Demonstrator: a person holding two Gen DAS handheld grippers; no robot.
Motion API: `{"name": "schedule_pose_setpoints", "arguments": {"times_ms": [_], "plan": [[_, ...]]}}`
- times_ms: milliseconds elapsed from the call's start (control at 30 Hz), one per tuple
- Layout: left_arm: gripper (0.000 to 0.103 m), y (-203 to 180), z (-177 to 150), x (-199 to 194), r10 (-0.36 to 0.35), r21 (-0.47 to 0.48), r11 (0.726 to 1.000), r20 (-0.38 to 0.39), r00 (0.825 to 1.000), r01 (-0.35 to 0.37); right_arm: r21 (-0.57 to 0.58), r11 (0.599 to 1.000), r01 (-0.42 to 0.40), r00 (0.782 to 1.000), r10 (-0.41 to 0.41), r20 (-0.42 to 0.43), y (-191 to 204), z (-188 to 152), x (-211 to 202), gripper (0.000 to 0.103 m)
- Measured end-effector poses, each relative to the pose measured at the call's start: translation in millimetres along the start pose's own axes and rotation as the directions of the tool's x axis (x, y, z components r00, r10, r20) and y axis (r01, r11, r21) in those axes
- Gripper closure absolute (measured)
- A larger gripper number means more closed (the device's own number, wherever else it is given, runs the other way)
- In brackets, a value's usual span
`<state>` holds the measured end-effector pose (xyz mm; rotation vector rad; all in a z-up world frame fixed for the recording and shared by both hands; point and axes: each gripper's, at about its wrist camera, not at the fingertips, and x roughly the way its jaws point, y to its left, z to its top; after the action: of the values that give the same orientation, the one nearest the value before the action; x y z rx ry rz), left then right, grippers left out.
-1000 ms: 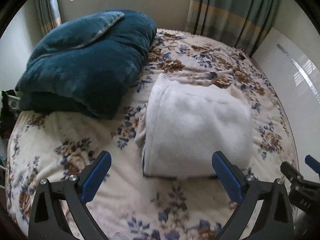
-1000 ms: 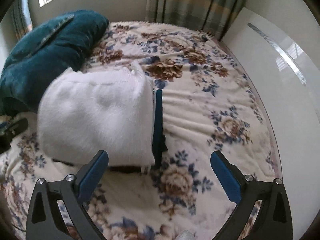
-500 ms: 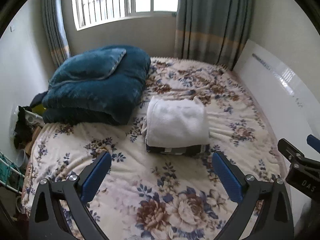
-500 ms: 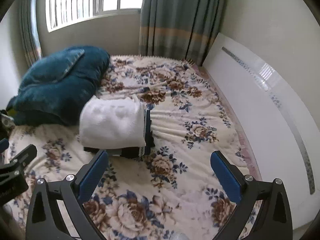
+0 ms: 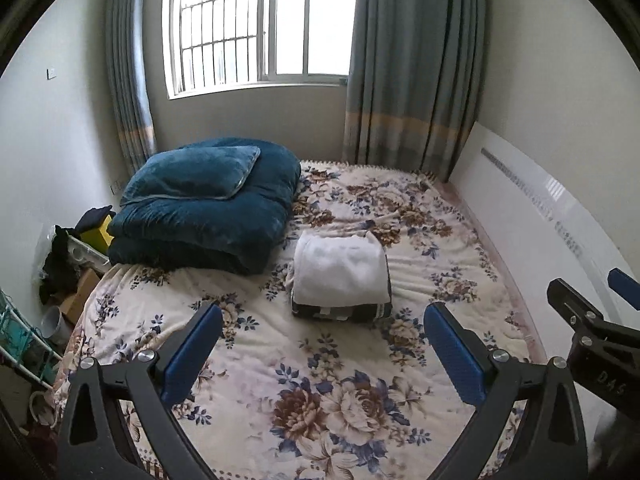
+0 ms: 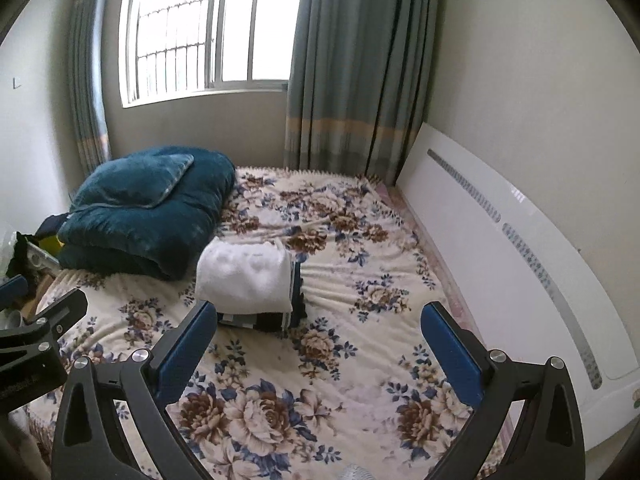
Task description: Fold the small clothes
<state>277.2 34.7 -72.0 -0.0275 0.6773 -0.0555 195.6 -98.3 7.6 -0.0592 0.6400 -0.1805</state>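
Our left gripper (image 5: 322, 354) has its jaws spread wide with nothing between them, and our right gripper (image 6: 318, 350) is the same, wide and empty. Against the frames from a second ago, both have pulled well back and up from the bed: then the folded white fluffy garment (image 5: 341, 272) filled the space right ahead of the jaws, and now it lies well ahead of them, small in both views, with the window and walls come into sight. It has kept its place and shape on the bed.

We count two grippers, each with two blue-padded fingers (image 5: 192, 354). Straight ahead of the left jaws, and ahead and to the left of the right jaws, sits one stack of two folded pieces: the white garment on top of a folded dark garment with pale stripes (image 5: 340, 312), whose edge shows under it and along its right side in the right wrist view (image 6: 296, 292).

The stack rests on one cream floral bedspread (image 5: 320, 392) that runs under both pairs of jaws. Beyond the stack to the left lies one folded teal plush quilt (image 5: 204, 216). To the right stands one white glossy headboard (image 6: 520, 264). Farthest off are one barred window (image 5: 256, 24) and two grey-green curtains (image 5: 416, 72).
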Motion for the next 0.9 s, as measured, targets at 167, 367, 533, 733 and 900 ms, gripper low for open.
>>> {"name": "schedule_pose_setpoints", "arguments": {"times_ms": [167, 367, 533, 733, 900], "plan": [[0.0, -1.2, -5.7, -21.8, 0.009, -0.007, 1.0, 0.029, 1.0, -0.009, 0.0, 1.0, -0.023, 0.999, 0.023, 0.025, -2.9, -3.6, -33.3, 0.0], [0.0, -2.5, -11.4, -35.0, 0.032, -0.012, 0.999, 0.054, 0.998, -0.031, 0.0, 0.999, -0.033, 0.999, 0.033, 0.04, -5.1, -9.8, -53.1, 0.0], [0.0, -3.3, -14.1, -37.4, 0.036, -0.014, 0.999, 0.054, 0.998, -0.035, -0.002, 0.999, -0.038, 0.998, 0.038, 0.04, -7.2, -10.7, -60.3, 0.0], [0.0, -3.3, -17.6, -44.1, 0.052, -0.015, 0.999, 0.06, 0.997, -0.051, -0.012, 0.999, -0.047, 0.998, 0.047, 0.038, -10.1, -8.7, -64.5, 0.0], [0.0, 2.1, -14.7, -49.2, 0.057, -0.032, 0.998, 0.072, 0.996, -0.055, -0.026, 0.998, -0.056, 0.997, 0.058, 0.051, -6.9, -0.4, -61.2, 0.0]]}}
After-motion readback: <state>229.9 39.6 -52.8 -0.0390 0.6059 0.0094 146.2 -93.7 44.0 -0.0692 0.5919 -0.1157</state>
